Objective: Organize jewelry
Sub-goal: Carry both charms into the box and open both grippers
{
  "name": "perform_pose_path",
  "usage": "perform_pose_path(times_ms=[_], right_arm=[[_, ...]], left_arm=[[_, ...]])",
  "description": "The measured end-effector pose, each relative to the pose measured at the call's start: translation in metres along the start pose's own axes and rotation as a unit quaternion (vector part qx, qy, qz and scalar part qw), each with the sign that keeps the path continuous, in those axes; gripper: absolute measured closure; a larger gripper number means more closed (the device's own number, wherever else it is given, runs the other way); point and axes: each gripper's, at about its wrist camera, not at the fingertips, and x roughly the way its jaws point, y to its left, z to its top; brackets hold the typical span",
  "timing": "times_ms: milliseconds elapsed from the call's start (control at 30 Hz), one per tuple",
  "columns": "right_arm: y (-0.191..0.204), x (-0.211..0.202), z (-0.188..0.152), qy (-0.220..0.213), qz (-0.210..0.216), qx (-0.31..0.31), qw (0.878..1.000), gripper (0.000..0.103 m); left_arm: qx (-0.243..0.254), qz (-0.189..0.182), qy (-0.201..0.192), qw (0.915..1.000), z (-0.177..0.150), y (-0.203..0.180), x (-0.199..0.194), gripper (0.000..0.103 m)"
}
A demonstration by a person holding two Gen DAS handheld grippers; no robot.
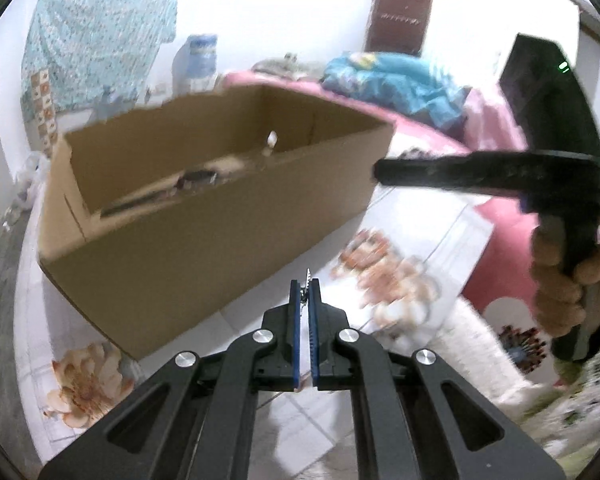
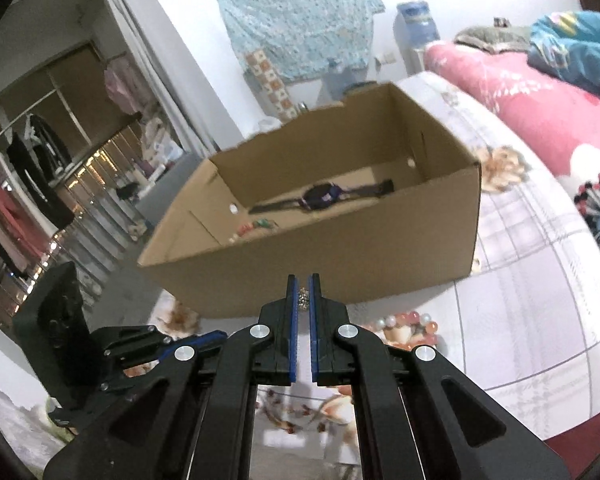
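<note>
An open cardboard box [image 1: 204, 240] stands on the flowered bedspread. In the right wrist view the box [image 2: 380, 240] holds a dark wristwatch [image 2: 324, 197] and some small coloured pieces [image 2: 260, 224]. My left gripper [image 1: 307, 285] hovers in front of the box, shut on a thin silver piece of jewelry [image 1: 308, 276] that pokes out past the tips. My right gripper [image 2: 303, 282] is shut on a small sparkly silver piece [image 2: 303, 298], also just short of the box's near wall. A bead bracelet [image 2: 404, 322] lies on the bedspread below it.
A pink blanket [image 2: 540, 120] and a blue quilt [image 1: 400, 80] lie beyond the box. A person's hand [image 1: 560, 280] grips the right tool's handle at the right of the left wrist view. A clothes rack [image 2: 24, 200] stands at the far left.
</note>
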Motion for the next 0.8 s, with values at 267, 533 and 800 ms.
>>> perform_pose_path(times_ms=[267, 533, 800], right_arm=[[0.017, -0.015, 0.022, -0.038, 0.014, -0.034, 0.999, 0.1], [0.008, 0.015, 0.055, -0.014, 0.0, -0.038, 0.999, 0.1], [-0.005, 0.048, 0.07, 0.018, -0.031, -0.038, 0.999, 0.1]], left_arm=[[0.021, -0.012, -0.079, 0.9966, 0.048, -0.011, -0.051, 0.1], [-0.018, 0.034, -0.035, 0.9987, 0.089, 0.035, -0.017, 0.1], [-0.077, 0.023, 0.057, 0.9952, 0.108, 0.084, 0.048, 0.1]])
